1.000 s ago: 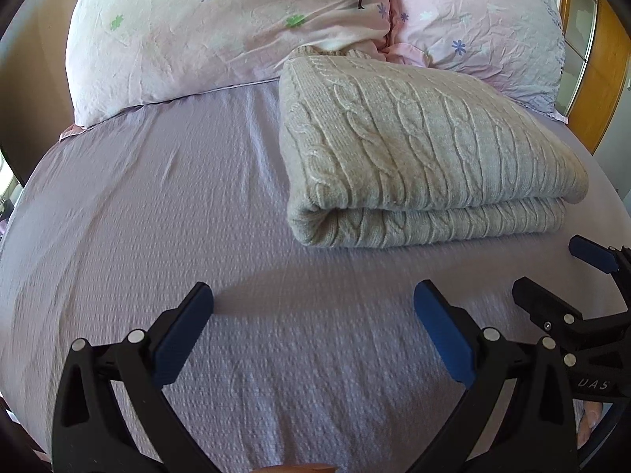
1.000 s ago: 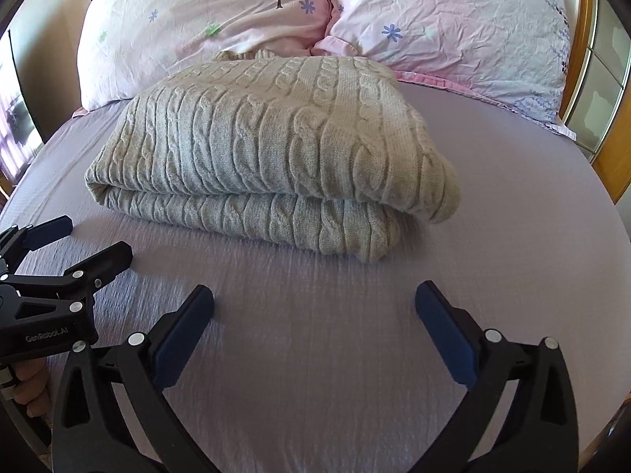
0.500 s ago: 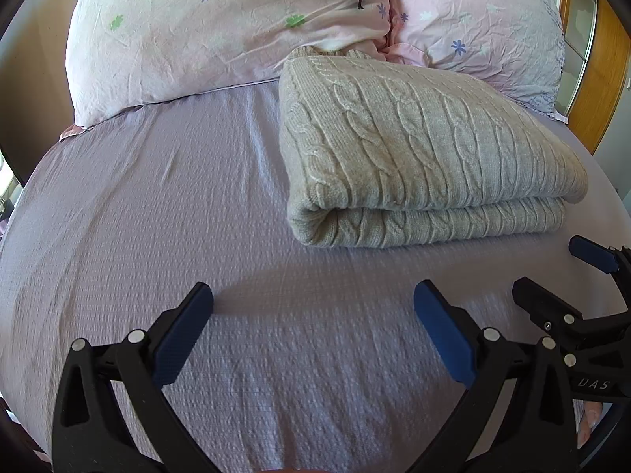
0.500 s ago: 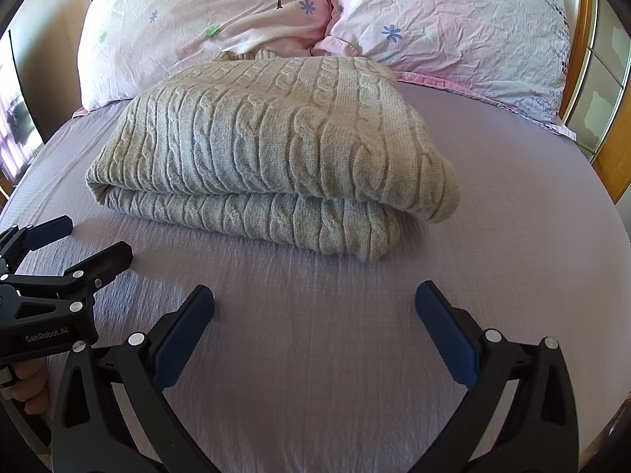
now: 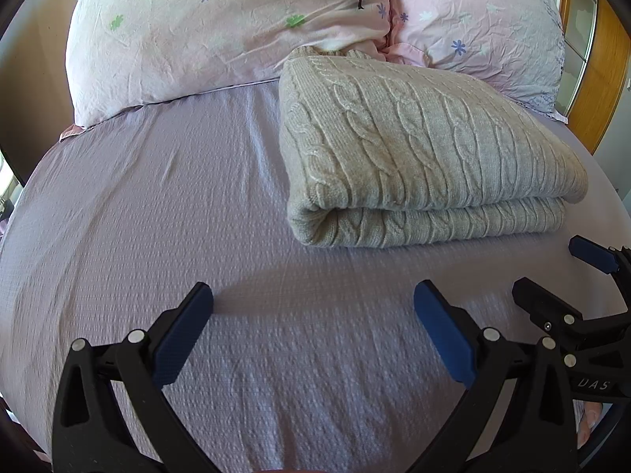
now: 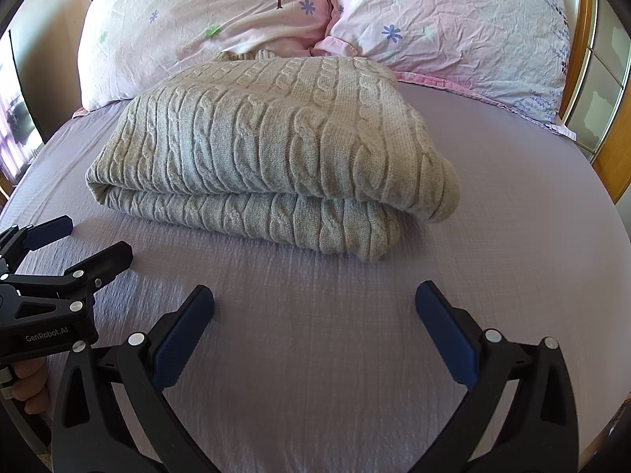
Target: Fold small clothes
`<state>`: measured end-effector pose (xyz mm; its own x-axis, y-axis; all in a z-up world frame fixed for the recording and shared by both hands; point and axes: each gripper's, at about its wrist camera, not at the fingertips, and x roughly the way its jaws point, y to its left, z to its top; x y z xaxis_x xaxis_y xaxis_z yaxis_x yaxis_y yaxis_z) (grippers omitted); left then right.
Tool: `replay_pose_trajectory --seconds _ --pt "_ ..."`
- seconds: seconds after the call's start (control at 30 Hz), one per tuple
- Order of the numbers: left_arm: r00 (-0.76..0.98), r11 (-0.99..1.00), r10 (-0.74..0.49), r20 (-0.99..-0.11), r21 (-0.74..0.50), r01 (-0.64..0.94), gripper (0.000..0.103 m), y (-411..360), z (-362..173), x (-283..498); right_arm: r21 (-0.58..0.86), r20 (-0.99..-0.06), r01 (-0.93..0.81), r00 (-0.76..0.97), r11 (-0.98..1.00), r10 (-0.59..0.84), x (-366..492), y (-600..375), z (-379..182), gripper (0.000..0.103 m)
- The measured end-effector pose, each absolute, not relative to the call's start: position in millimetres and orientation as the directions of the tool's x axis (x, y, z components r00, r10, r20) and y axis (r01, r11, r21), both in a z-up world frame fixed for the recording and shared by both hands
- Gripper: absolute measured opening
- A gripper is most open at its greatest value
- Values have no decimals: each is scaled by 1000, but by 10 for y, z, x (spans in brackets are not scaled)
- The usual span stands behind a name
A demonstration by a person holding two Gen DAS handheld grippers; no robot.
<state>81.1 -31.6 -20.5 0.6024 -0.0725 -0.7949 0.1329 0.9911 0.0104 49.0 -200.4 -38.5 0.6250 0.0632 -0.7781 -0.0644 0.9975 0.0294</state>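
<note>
Folded sweater (image 5: 414, 149), lilac sheet (image 5: 157, 216), splayed left claw (image 5: 313, 307)

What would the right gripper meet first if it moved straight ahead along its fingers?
Probably the folded grey sweater: the open right gripper points at its near folded edge, with only bare lilac sheet between. If it angles downward, the sheet comes first; depth is unclear.

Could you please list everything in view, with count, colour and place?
Sweater: one, beige-grey cable knit, folded, lying mid-bed just before the pillows.
Pillows: two, pale pink with small flowers, at the head of the bed; left one has a tree print, right one beside it.
Bedsheet: one, lilac, covering the bed.
Headboard: wooden, orange-brown, at the right edge.
Left gripper: black with blue pads, open, empty, over the sheet.
Right gripper: same, open, empty.
</note>
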Motion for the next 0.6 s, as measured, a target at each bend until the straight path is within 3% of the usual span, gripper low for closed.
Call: replay_pose_trajectory --seconds 0.6 --pt "601 992 -67 -796 13 128 101 -314 -201 831 29 -778 -63 625 998 63 482 -2005 -386 102"
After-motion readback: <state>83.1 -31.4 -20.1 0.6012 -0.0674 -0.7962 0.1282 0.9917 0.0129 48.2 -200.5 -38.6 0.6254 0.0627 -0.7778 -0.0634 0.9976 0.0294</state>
